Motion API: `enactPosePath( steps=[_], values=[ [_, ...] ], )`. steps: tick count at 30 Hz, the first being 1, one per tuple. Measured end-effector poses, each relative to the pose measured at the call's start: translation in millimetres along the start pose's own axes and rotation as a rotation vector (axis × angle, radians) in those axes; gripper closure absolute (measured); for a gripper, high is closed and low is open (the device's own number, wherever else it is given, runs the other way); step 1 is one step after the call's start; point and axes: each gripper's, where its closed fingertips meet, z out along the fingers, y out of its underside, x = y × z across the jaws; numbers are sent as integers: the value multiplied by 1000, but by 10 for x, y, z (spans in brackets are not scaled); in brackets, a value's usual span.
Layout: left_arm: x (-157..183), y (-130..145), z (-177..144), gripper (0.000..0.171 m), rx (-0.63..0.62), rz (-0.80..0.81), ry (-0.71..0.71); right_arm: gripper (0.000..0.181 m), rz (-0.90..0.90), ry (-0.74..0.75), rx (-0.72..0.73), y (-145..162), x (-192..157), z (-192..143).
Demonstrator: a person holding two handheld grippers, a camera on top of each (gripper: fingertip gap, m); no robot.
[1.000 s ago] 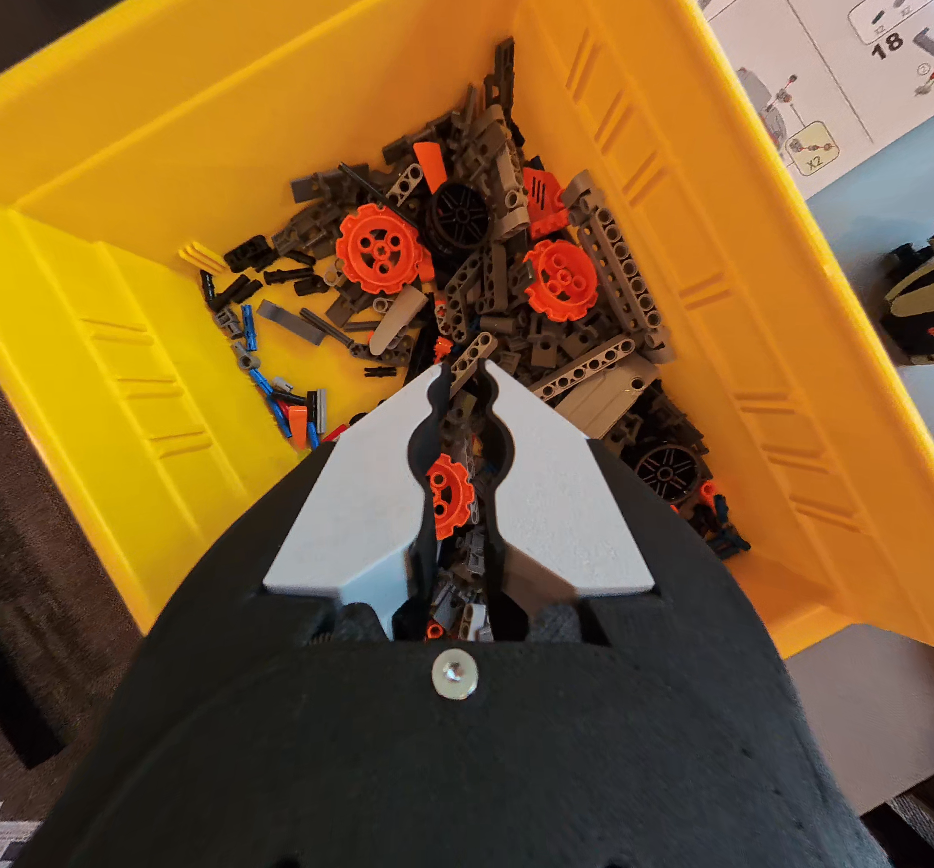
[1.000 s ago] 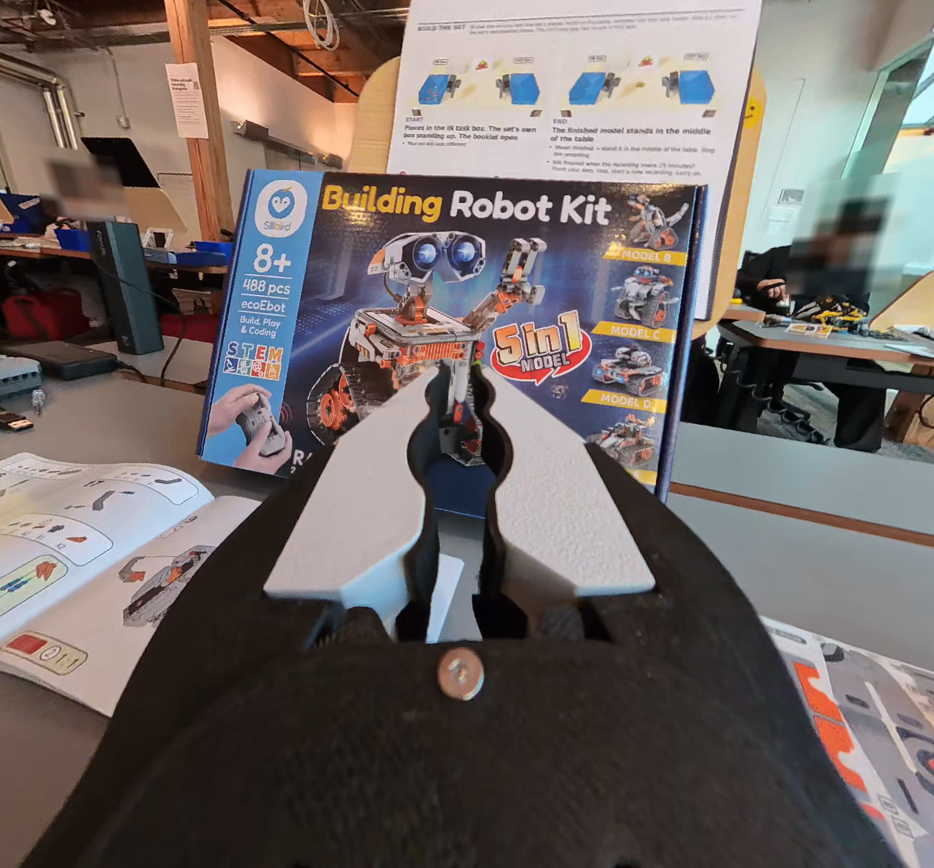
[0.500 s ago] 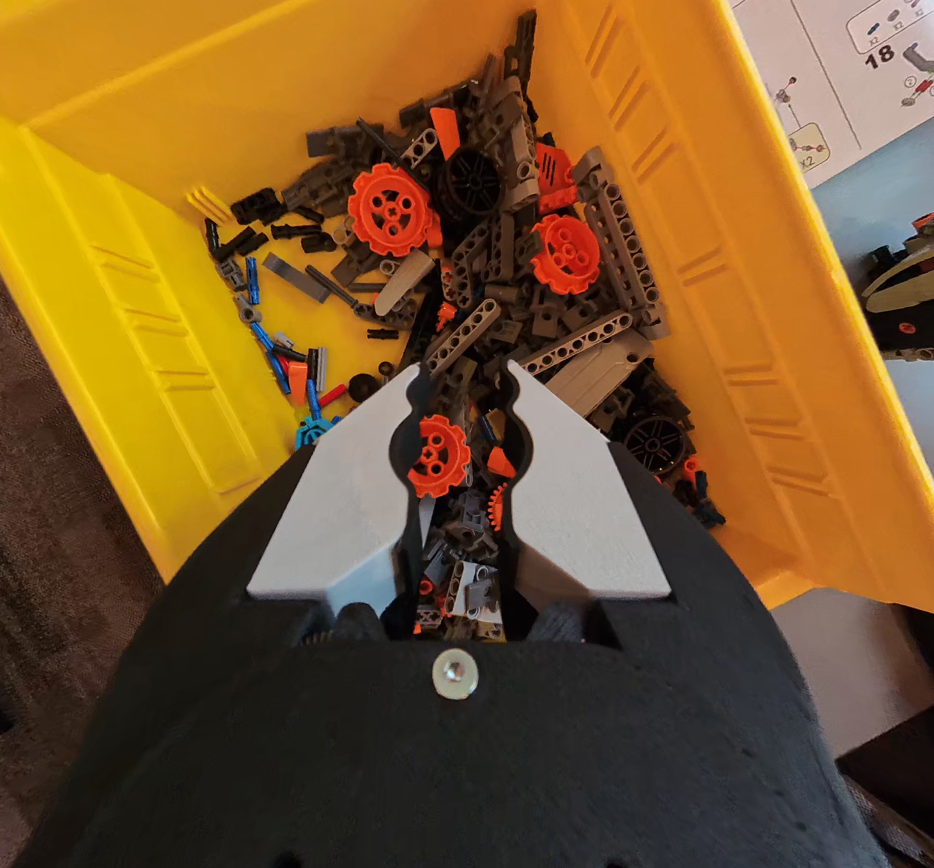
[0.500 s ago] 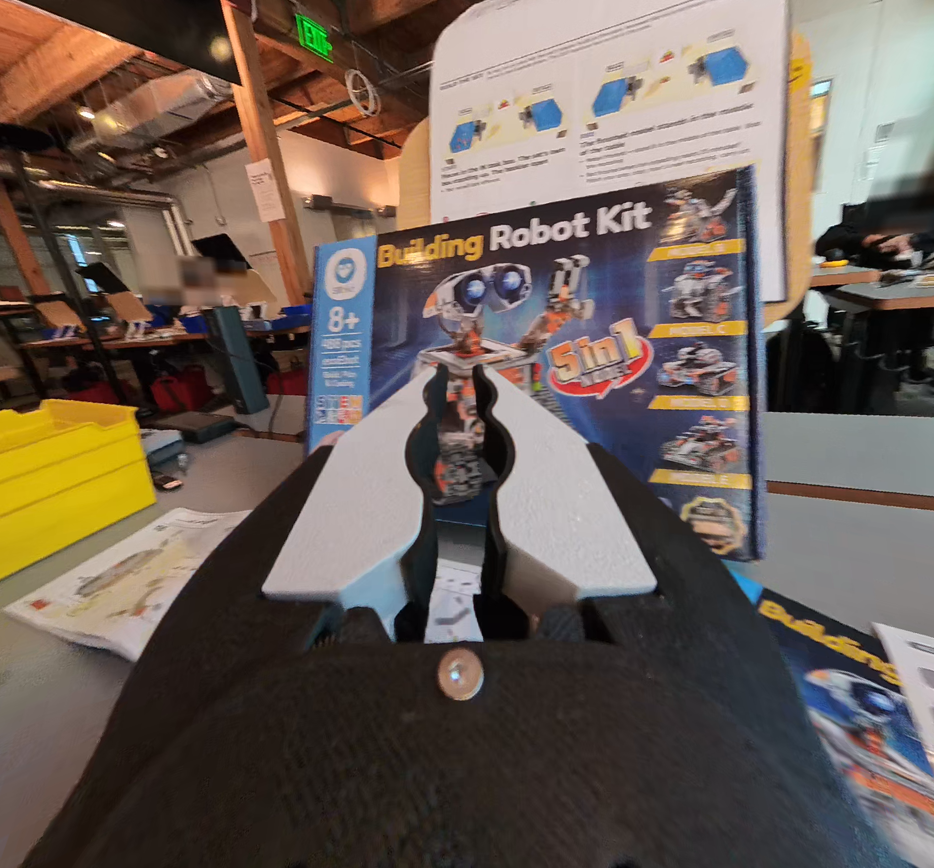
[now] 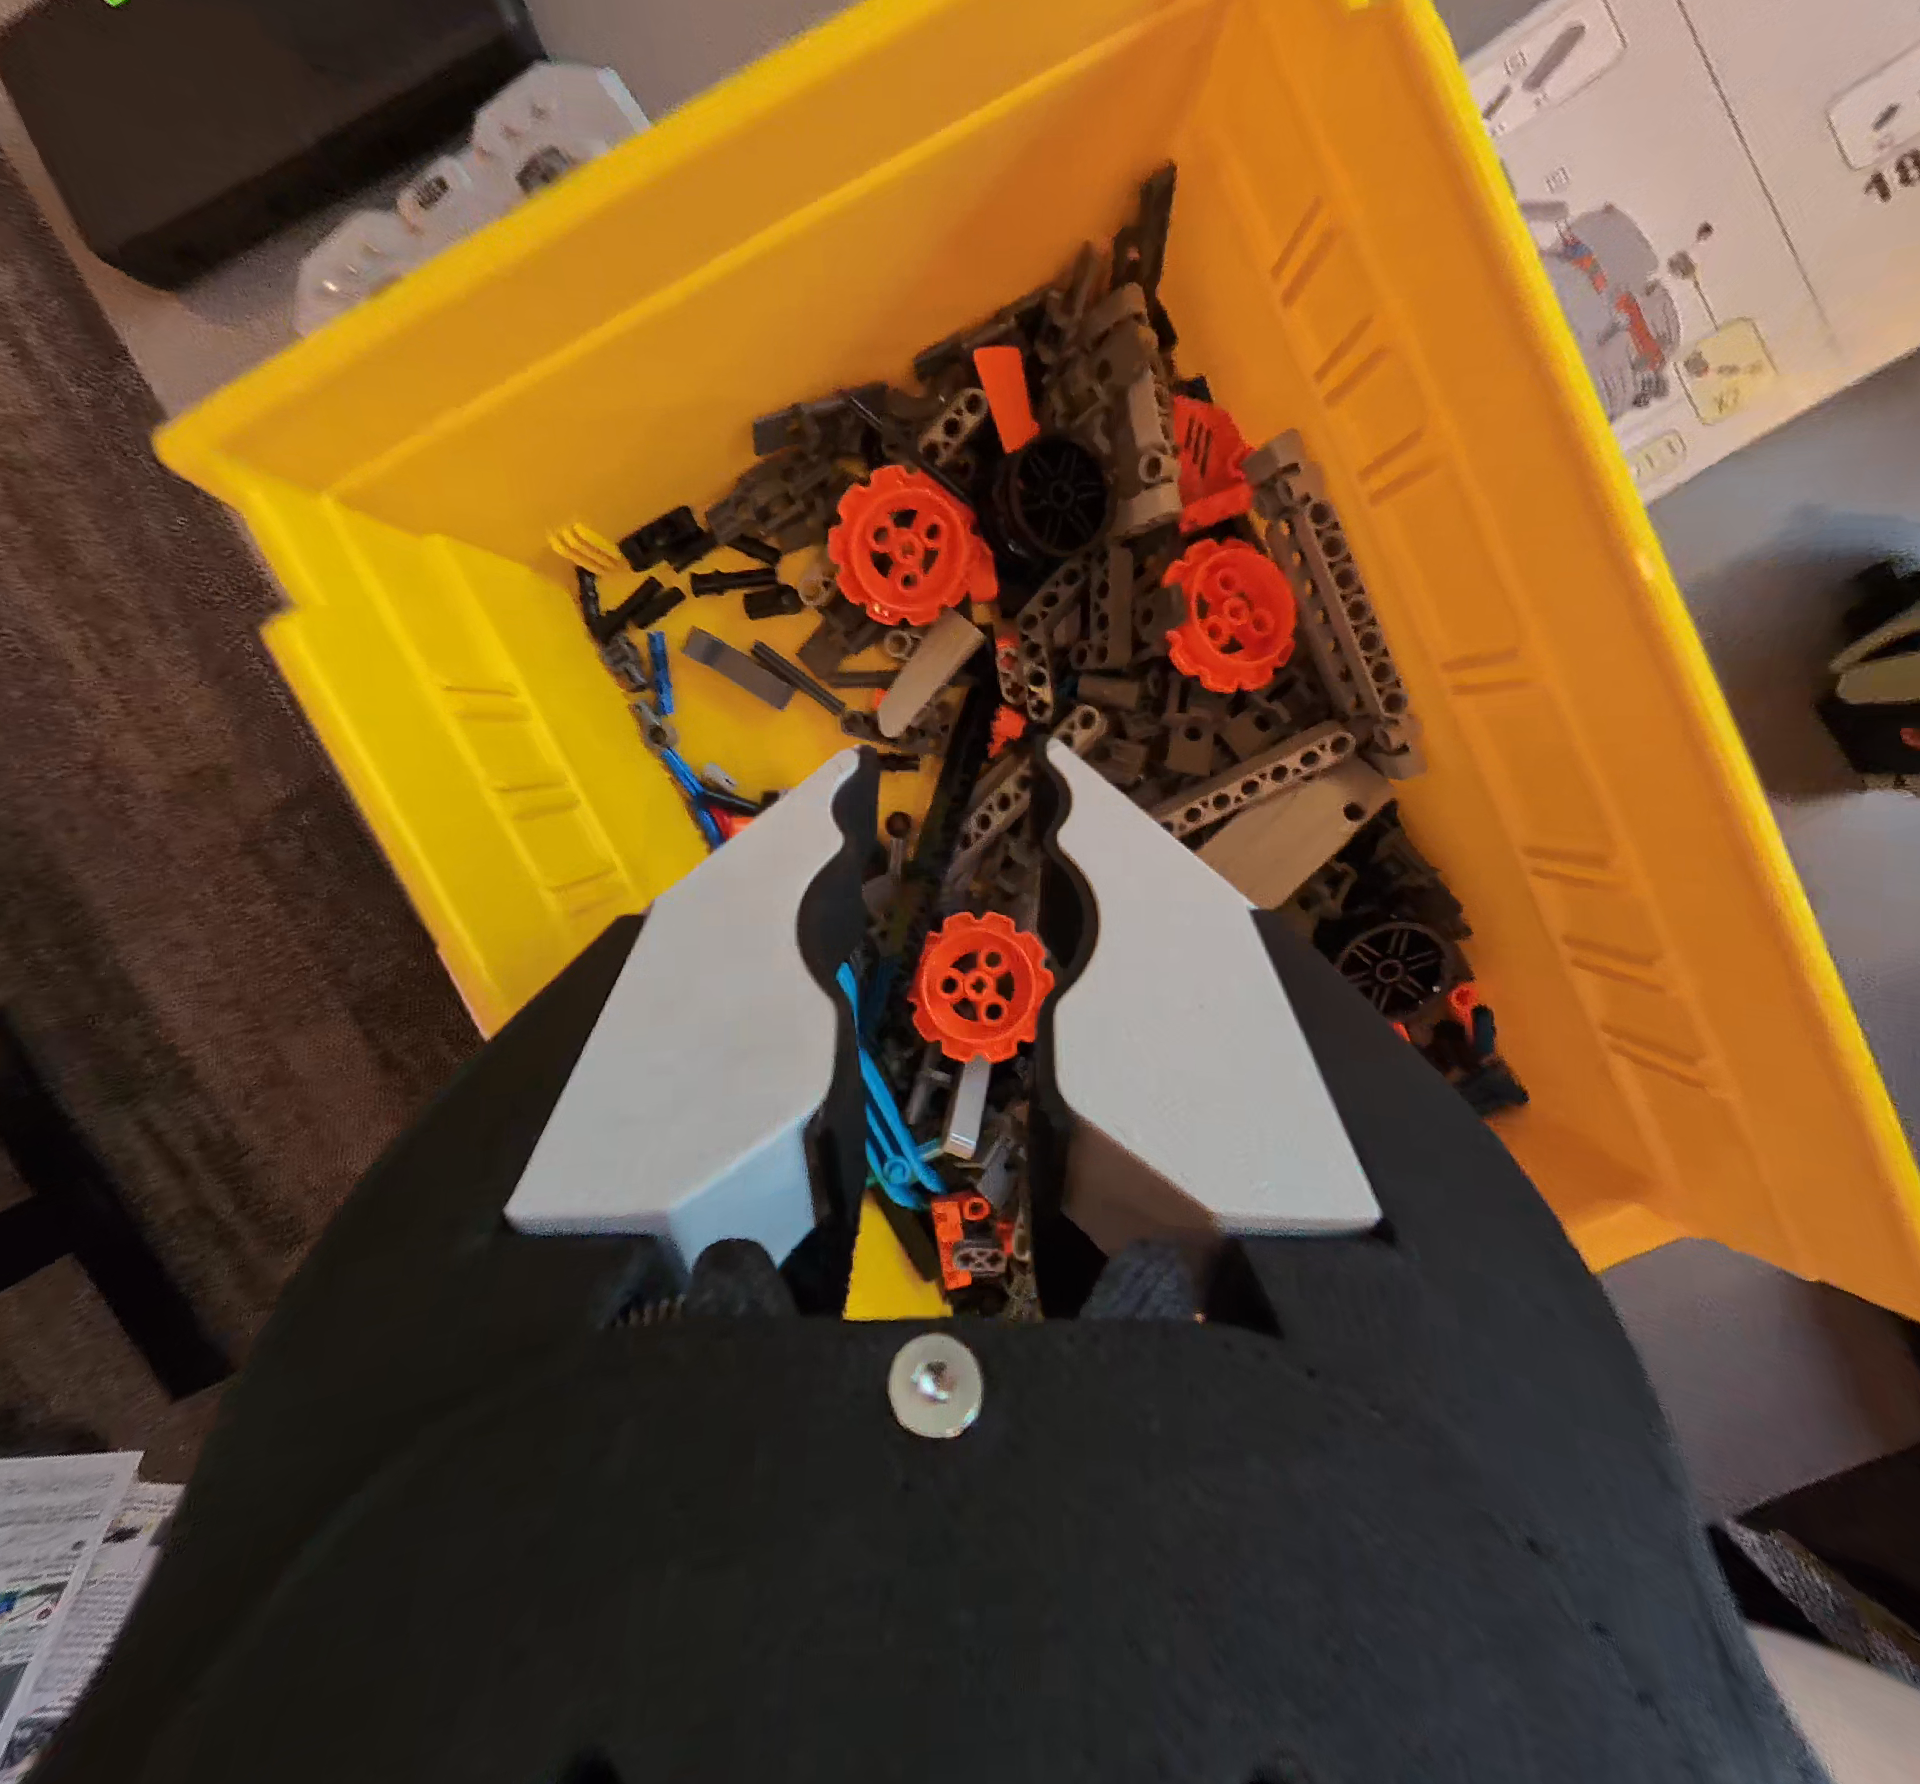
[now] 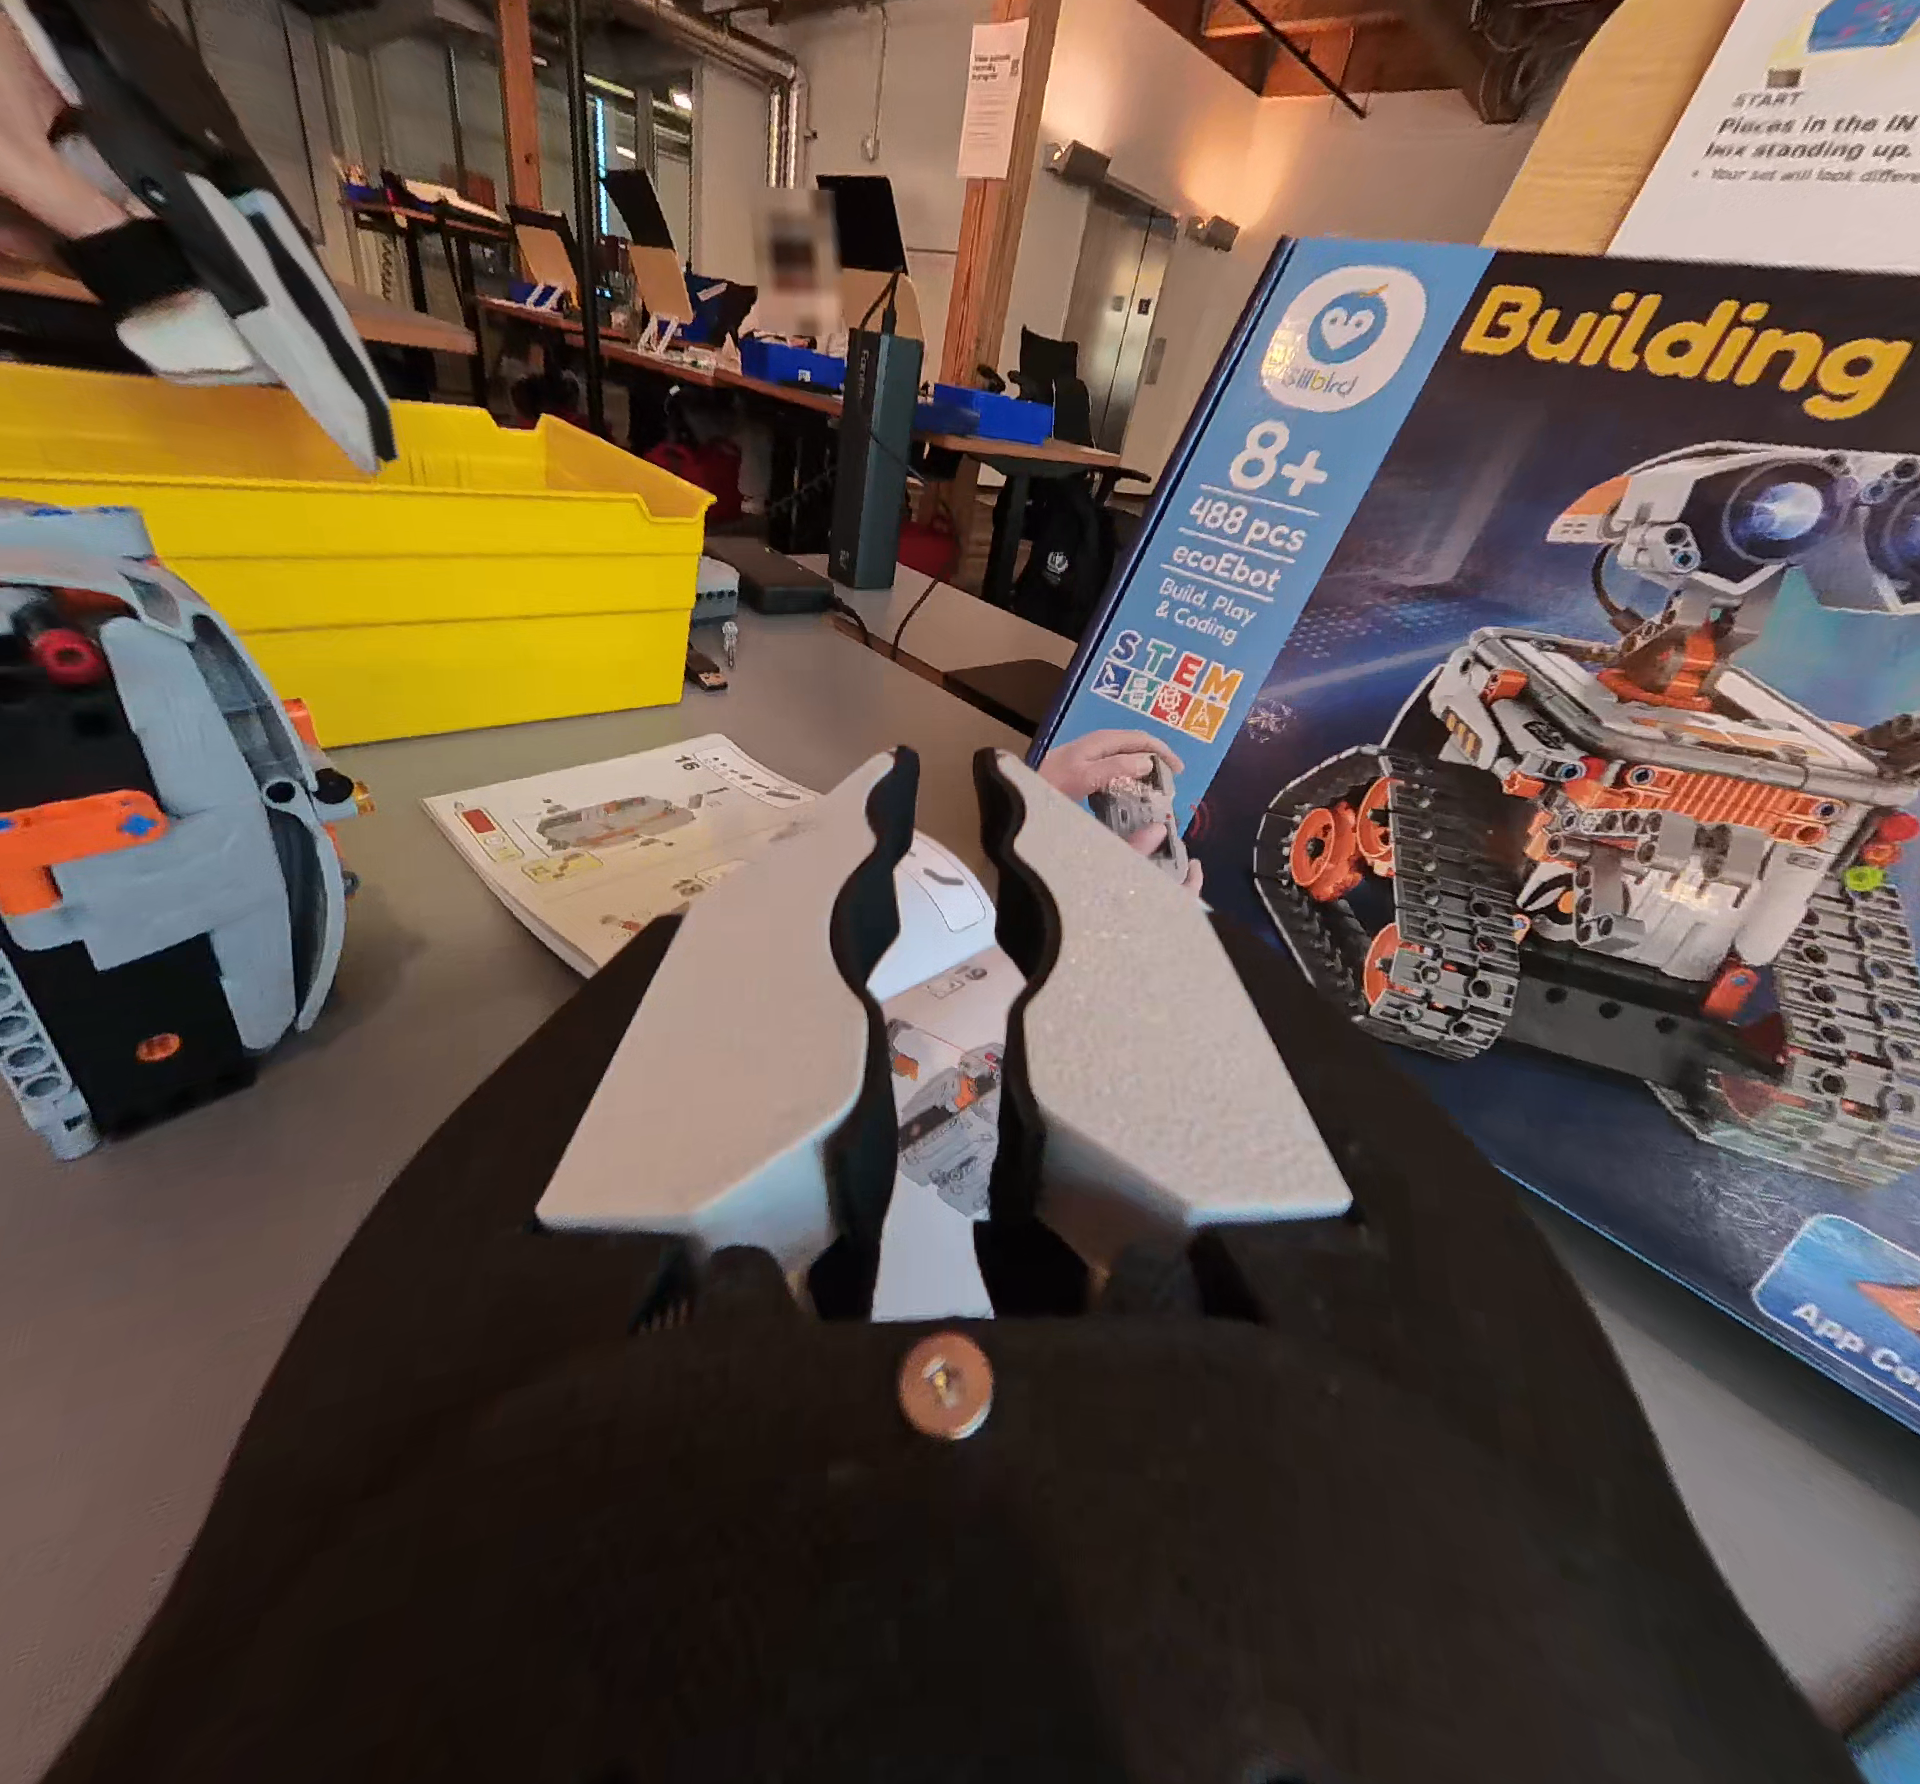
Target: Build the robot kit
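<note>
Two grippers, both empty: my left over the yellow bin (image 5: 644, 300), my right above the worktop (image 6: 436, 1028).
My left gripper (image 5: 951, 778) hangs with jaws parted over loose grey, black and orange parts; an orange gear (image 5: 980, 986) lies below between its fingers, untouched. My right gripper (image 6: 945, 766), jaws narrowly parted, points over the open instruction booklet (image 6: 613, 830), between the kit box (image 6: 1558, 747) and a half-built model (image 6: 156, 841).

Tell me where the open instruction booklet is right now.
In the right wrist view, the instruction booklet lies flat on the grey table, just ahead of the right hand-held gripper, between the yellow bin and the upright kit box.
</note>
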Motion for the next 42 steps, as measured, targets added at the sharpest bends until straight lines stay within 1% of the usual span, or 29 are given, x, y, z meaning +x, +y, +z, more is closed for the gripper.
enactPosePath(
  steps=[3,6,8,9,11,13,15,18,24,28,33,34,36,38,40,42],
  values=[
    [9,-131,5,145,-5,-9,18,171,2,24,54,-69,50,-50],
    [0,-174,68,145,-35,29,-1,171,27,33,34,-15,98,-35],
    [-1,-99,146,149,-91,79,-14,171,35,35,25,7,111,-21],
    [-7,-22,171,148,-150,110,-18,171,35,35,20,17,115,-14],
    [-27,104,200,155,-226,144,-33,171,38,28,8,42,103,-4],
    [61,213,227,150,-276,179,18,171,44,17,1,57,90,5],
    [110,285,231,150,-301,215,47,171,52,15,-4,67,94,10],
    [267,274,204,149,-286,228,153,171,71,24,4,62,123,1],
    [288,188,204,148,-230,258,185,171,103,32,11,59,164,-9],
    [287,57,370,147,-215,290,160,171,124,38,18,57,191,-16],
    [427,-142,618,147,-179,306,202,171,138,37,22,55,202,-19],
    [444,-149,636,147,-178,301,215,171,139,37,22,55,204,-19],
    [377,-127,661,151,-190,285,193,171,144,37,23,57,208,-20],
    [335,-112,675,151,-192,259,192,171,153,37,25,57,216,-20],
    [313,-99,674,156,-196,237,199,171,164,38,27,60,226,-21],
    [301,-55,649,151,-215,229,203,171,176,36,28,62,235,-22]
  ],
)
